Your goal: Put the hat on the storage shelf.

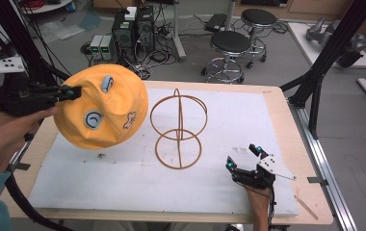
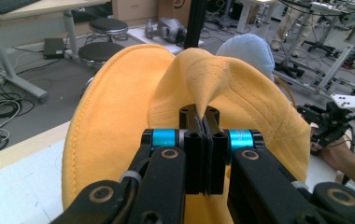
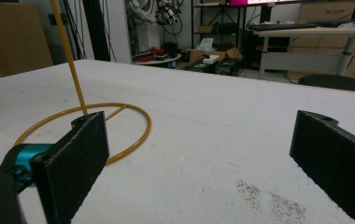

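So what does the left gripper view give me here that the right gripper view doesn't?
Left gripper view: the left gripper, its fingers pinched shut on a fold of the orange fabric hat, held up off the table.

Right gripper view: the right gripper's fingers spread wide apart, nothing between them, low over the white table cover, with the base ring of the orange wire hat stand ahead.

Shared: the white cover.

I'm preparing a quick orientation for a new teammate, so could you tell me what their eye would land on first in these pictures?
The bright orange hat stands out first, held up above the left part of the table with a fold of its fabric pinched in the left gripper. Just to its right, a golden wire hat stand sits upright on the white mat. The right gripper rests open, holding nothing, near the front right of the mat.
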